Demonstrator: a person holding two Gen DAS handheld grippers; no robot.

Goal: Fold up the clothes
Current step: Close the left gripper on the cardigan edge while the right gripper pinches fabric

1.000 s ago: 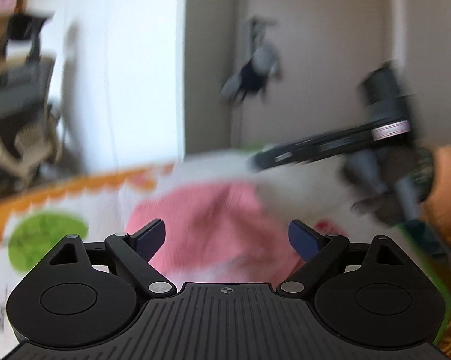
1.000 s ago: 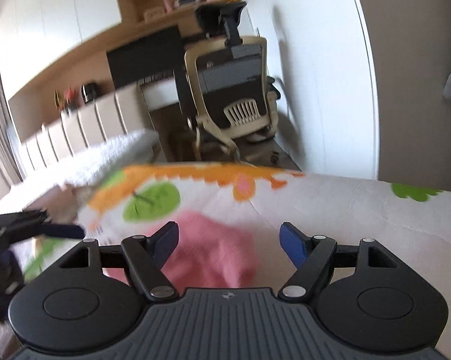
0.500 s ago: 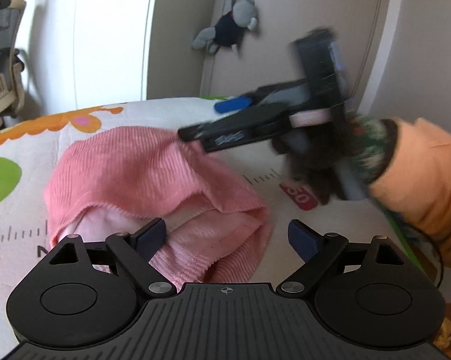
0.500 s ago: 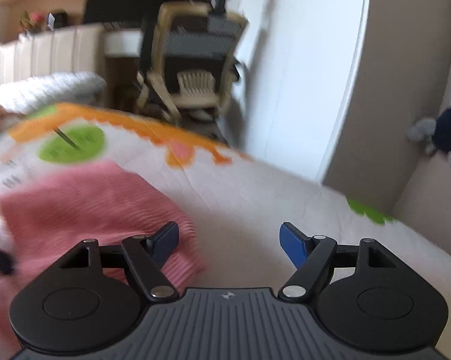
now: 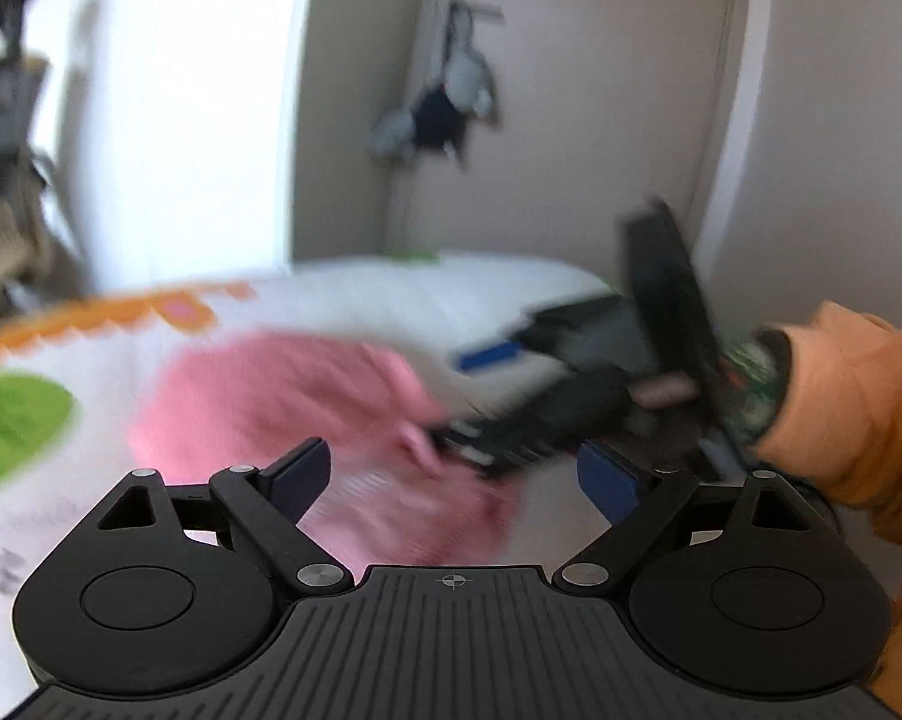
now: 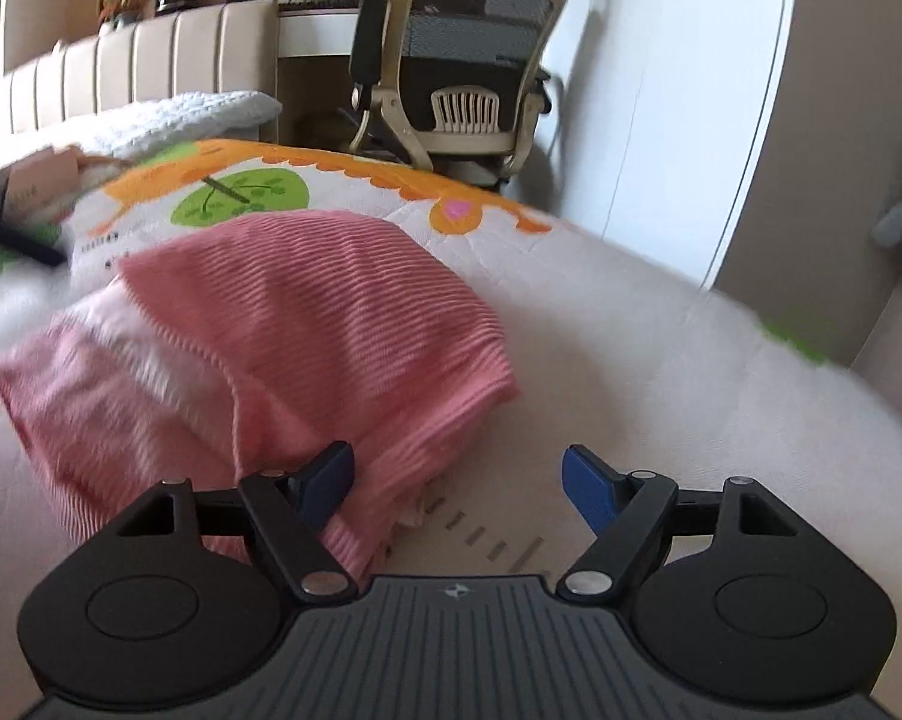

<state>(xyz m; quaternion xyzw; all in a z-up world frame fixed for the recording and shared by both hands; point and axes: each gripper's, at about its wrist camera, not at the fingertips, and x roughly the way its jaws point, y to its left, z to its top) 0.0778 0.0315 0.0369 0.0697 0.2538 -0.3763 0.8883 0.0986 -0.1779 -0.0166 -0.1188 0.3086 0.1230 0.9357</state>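
Just one pink garment [image 6: 306, 324] lies on the mat [image 6: 661, 372], both grippers' jaws spread wide, gripping nothing.

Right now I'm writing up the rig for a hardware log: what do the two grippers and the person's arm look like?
Both are black plastic. The left gripper and right gripper each have a ribbed body with a small crosshair mark, two round discs, silver pivot pins, and angled links ending in blue finger pads. The arm holding the right gripper wears an orange sleeve over a dark patterned cuff. No cables are clearly visible.
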